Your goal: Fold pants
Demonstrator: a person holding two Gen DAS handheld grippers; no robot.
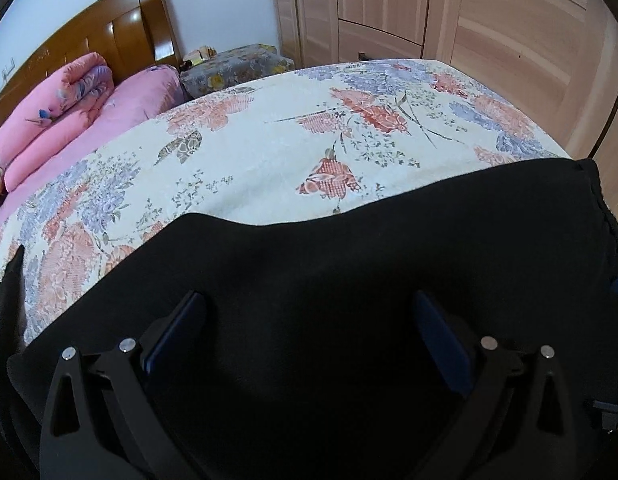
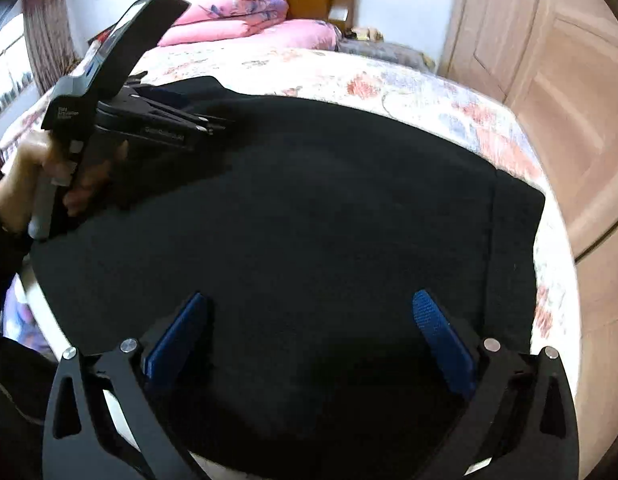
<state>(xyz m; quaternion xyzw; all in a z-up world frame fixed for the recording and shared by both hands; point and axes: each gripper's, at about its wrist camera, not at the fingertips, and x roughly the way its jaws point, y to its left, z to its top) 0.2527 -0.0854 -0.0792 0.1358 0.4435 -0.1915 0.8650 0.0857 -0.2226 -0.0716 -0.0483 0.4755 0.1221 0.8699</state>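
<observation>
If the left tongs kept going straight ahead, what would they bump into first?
Probably the black pants. The open left tongs sit low over the cloth, which fills the space ahead; the flowery bedspread comes after.

Soft, even indoor light is filling both views. Glare is shining off the glossy headboard (image 1: 109,28) at ten o'clock in the left wrist view. The black pants (image 1: 349,280) are swallowing detail, showing almost no folds. A darker shadow is pooling between the right tool's (image 2: 309,308) fingers at six o'clock. The right wrist view is smearing with motion blur, worst toward the bedspread (image 2: 389,80) at one o'clock. Fisheye bending is curving the wardrobe (image 1: 489,20), and dark vignetting is closing the corners.
</observation>
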